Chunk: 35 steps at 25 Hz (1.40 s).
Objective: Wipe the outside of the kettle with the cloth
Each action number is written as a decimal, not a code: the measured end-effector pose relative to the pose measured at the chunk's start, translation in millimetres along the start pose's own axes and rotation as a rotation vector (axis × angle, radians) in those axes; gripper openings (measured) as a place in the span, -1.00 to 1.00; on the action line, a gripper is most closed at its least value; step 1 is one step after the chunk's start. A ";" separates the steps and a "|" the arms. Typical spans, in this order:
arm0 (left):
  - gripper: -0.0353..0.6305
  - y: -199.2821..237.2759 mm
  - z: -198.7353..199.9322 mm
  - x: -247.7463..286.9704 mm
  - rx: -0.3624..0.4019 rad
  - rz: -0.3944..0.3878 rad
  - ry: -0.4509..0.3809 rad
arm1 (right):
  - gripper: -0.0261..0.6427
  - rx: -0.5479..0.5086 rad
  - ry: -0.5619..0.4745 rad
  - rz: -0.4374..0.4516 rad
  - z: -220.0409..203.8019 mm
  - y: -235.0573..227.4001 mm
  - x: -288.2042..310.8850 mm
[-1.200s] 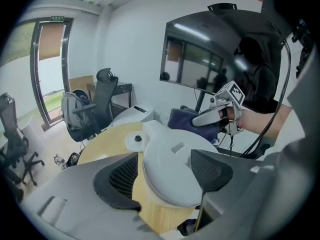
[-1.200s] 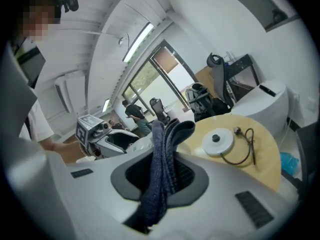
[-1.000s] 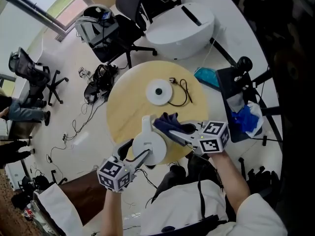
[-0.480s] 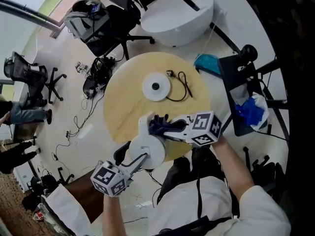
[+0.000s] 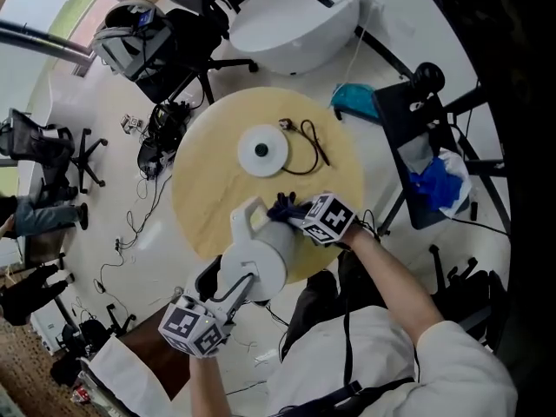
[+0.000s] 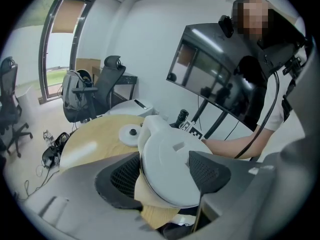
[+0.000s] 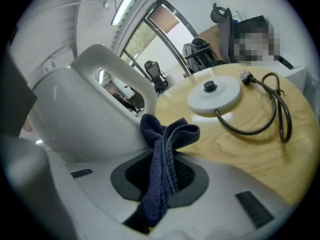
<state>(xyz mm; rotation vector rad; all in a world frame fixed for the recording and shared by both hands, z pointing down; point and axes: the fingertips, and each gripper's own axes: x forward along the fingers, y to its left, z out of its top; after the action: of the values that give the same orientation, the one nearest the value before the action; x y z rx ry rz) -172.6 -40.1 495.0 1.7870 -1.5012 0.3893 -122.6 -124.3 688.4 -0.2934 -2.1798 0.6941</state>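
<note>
The kettle (image 5: 261, 263) is white and sits over the table's (image 5: 208, 189) near edge, tilted so that its round face is turned up toward me, with the spout end toward the table's middle. I cannot tell whether any part of it rests on the wood. My left gripper (image 5: 233, 289) has it from the near side: in the left gripper view the kettle (image 6: 170, 169) fills the gap of the left gripper (image 6: 165, 176), whose jaws stand wide with both dark mesh pads pressed to its body.

The cloth (image 5: 282, 207) is dark blue and bunched, clamped in my right gripper (image 5: 300, 218), whose jaws are drawn narrow on it. In the right gripper view the cloth (image 7: 162, 149) runs up out of the right gripper (image 7: 160, 176), and its folded end touches the kettle (image 7: 75, 114) just below the looped handle.

Farther in, toward the table's far edge, lies the kettle's round white base (image 5: 262, 150), well apart from the kettle, with its black cord (image 5: 304, 150) looped beside it toward the right edge.

Off the table, a black office chair (image 5: 61, 146) stands on the floor at the left, and a blue bag (image 5: 439, 189) hangs at the right.
</note>
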 end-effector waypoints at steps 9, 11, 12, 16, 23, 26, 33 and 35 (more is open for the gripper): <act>0.05 8.6 -0.4 -1.4 -0.101 0.097 -0.039 | -0.73 0.138 -0.154 0.098 13.1 31.3 -34.4; 0.05 11.7 -1.0 -3.1 -0.122 0.127 -0.048 | -0.73 0.124 -0.239 0.162 33.4 54.6 -58.3; 0.05 12.6 -1.3 -4.0 -0.131 0.140 -0.051 | -0.73 0.110 -0.278 0.192 43.5 67.0 -70.8; 0.05 14.6 -2.1 -7.4 -0.170 0.177 -0.062 | -0.73 0.021 -0.370 0.279 74.7 112.4 -115.3; 0.05 18.0 -6.0 -13.8 -0.226 0.257 -0.086 | -0.73 -0.023 -0.371 0.265 79.2 127.4 -122.7; 0.05 18.5 -7.6 -15.4 -0.248 0.285 -0.096 | -0.73 0.059 -0.320 0.213 61.5 99.2 -93.3; 0.05 19.1 -8.5 -17.8 -0.286 0.329 -0.128 | -0.73 0.306 -0.175 0.061 3.5 23.1 -16.6; 0.05 18.9 -9.0 -17.7 -0.299 0.342 -0.142 | -0.73 0.332 -0.106 -0.018 -14.1 7.6 -1.5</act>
<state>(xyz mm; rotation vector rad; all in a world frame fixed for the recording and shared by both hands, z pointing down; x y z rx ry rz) -192.9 -21.6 496.0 1.3507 -1.8644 0.1915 -111.1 -113.4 690.4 -0.0645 -2.1181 1.0643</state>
